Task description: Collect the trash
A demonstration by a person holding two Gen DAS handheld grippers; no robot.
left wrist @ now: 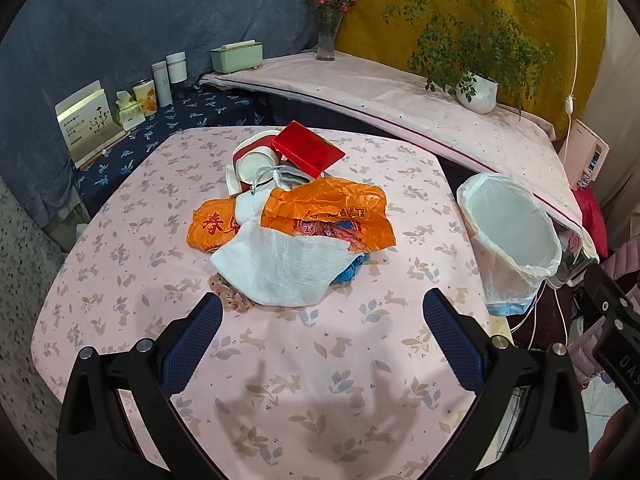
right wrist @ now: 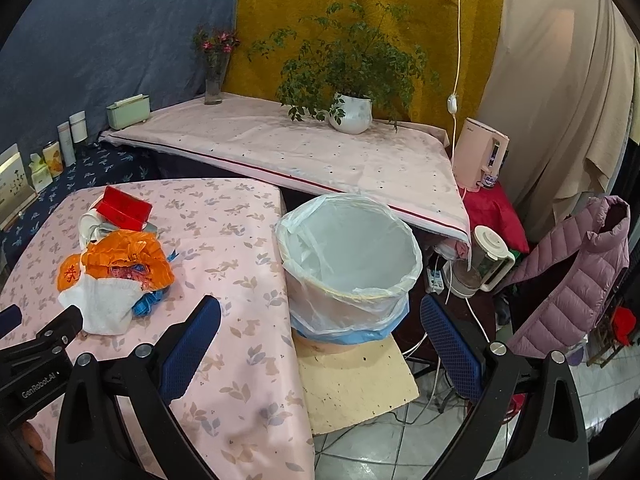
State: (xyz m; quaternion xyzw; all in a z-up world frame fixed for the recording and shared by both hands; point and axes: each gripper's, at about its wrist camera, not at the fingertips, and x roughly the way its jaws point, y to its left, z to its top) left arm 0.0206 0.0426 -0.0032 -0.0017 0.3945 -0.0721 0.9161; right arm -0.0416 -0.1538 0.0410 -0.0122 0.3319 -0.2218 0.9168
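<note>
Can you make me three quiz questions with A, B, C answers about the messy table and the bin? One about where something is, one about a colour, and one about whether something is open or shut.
1. Where is the bin?
A. Beside the table, off its edge
B. In the middle of the table
C. On the shelf by the plant

2. What colour is the box at the far end of the trash pile?
A. Green
B. Red
C. Black

3. How do the left gripper's jaws stand?
A. Shut on the white cloth
B. Shut on nothing
C. Open, holding nothing

Answers:
1 A, it stands next to the pink tablecloth, lower down.
2 B, it is bright red.
3 C, the blue pads are wide apart, short of the white cloth.
</note>
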